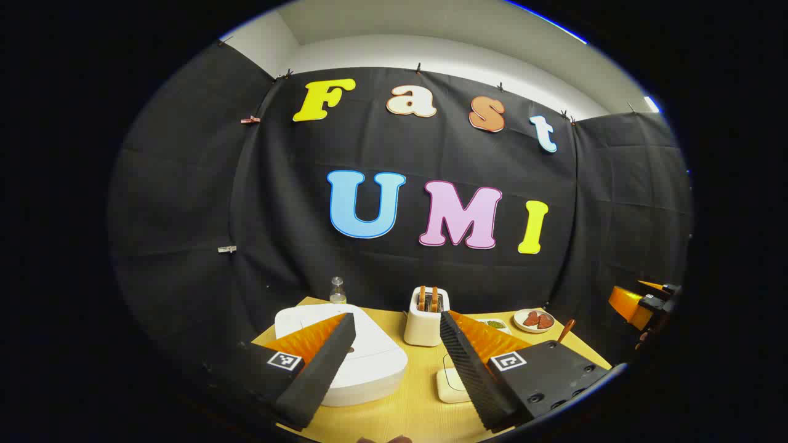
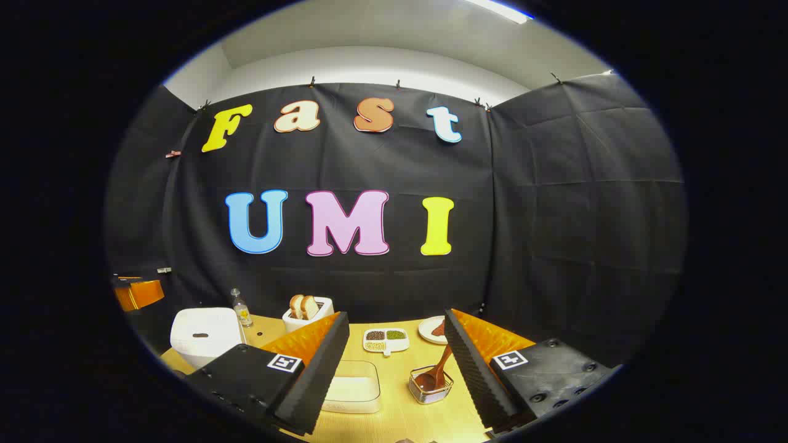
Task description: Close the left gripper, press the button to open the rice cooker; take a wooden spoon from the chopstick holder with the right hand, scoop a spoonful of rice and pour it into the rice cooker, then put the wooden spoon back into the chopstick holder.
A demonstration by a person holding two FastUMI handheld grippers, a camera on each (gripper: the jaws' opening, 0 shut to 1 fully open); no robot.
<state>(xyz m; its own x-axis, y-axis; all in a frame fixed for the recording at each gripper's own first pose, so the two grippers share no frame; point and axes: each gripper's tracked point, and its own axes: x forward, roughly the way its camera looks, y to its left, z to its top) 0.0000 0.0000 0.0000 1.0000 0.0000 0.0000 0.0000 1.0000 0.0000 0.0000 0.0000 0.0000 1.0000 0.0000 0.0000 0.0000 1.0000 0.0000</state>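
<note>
Wooden counter (image 2: 394,418) carries one closed white rice cooker (image 2: 205,335) at its left edge, one wire chopstick holder (image 2: 431,384) holding one wooden spoon (image 2: 438,369), and one clear rice container (image 2: 352,387) beside it. Left gripper (image 1: 397,363) hangs spread and empty over the rice cooker (image 1: 363,363). Right gripper (image 2: 397,369) likewise gapes empty above bare counter near the front edge.

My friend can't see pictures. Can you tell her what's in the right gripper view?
The open right gripper hovers over a wooden table. Between its fingers sit a wire holder with a wooden spoon and a clear rice tub; the white rice cooker stands left.
</note>
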